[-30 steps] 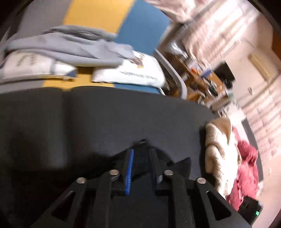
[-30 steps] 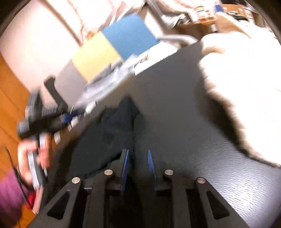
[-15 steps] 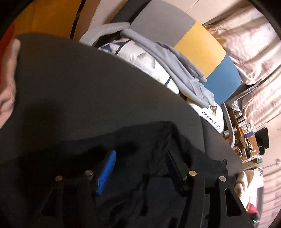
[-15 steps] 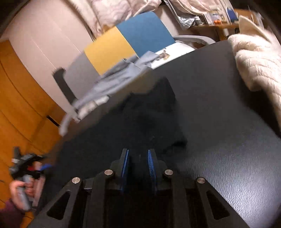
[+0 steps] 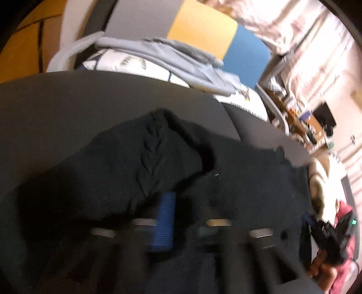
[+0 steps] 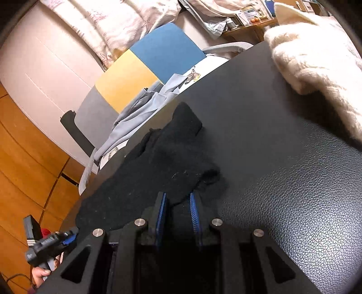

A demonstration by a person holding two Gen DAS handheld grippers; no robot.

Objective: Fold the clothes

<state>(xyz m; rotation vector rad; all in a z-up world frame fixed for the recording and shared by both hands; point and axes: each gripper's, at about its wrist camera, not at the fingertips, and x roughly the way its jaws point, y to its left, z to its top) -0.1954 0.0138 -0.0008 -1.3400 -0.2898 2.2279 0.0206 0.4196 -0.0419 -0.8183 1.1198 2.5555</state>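
In the left wrist view, blurred by motion, the left gripper is sitting at six o'clock with its jaws pressed together on the black knitted garment, a fold of which is draping over the blue pad and hiding the fingertips. The garment is spreading from the centre out toward three o'clock across the black table, and a cable-stitch ridge is running up its raised fold toward twelve o'clock. In the right wrist view the right gripper is sitting at six o'clock with its blue-padded jaws standing a narrow way apart, the near edge of the black garment lying between them; whether the pads are actually pressing the cloth cannot be told from here. From there the garment is stretching away toward eleven o'clock over the leather-grained table top. At eight o'clock in this view the other hand-held gripper is showing at the table's edge with the person's fingers around its handle. At two o'clock a cream knitted sweater is lying on the far part of the table, apart from the black one. Beyond the table's far edge, at eleven to twelve o'clock, a chair with a grey, yellow and blue back is carrying a pale grey garment draped over a white printed cushion. Farther still, light patterned curtains and a cluttered wooden desk are filling the background.
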